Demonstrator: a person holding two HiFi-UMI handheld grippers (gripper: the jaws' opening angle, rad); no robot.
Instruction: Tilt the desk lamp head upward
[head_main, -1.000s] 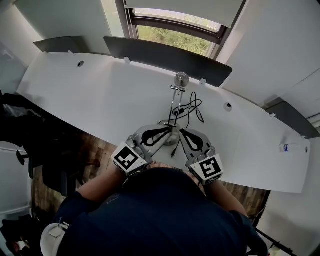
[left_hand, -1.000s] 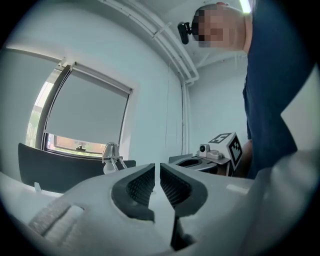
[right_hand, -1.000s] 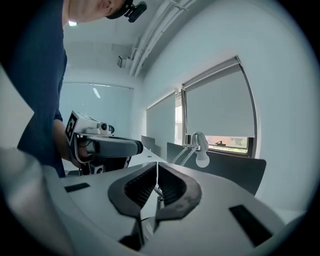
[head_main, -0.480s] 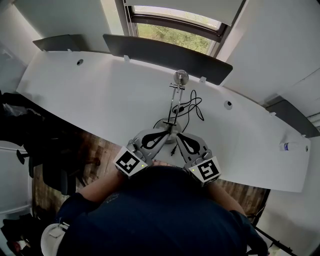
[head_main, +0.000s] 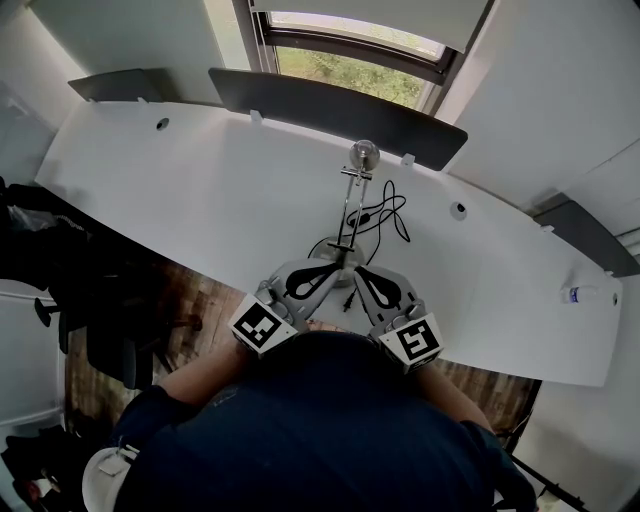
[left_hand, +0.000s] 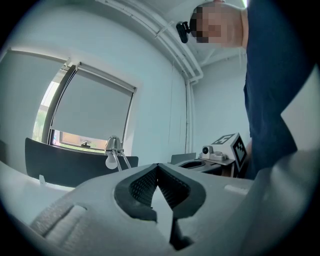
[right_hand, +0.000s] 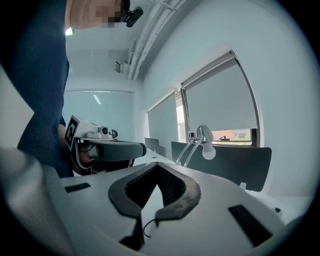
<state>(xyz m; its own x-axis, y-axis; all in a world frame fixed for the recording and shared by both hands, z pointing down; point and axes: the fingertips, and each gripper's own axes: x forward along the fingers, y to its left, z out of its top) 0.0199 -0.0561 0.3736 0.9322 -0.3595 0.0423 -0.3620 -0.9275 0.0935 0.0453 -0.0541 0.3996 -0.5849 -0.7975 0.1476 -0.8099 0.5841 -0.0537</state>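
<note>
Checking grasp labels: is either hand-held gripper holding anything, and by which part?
Nothing: left hand-held gripper and right hand-held gripper are both shut empty, clear of the lamp head.

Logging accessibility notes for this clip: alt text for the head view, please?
From above, a person holds the left gripper and right gripper, both shut and empty, tips close together at the foot of a thin metal desk lamp on a white desk.

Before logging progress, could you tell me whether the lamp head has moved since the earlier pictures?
No. The lamp head keeps its place just left of the white clip below the dark panel.
</note>
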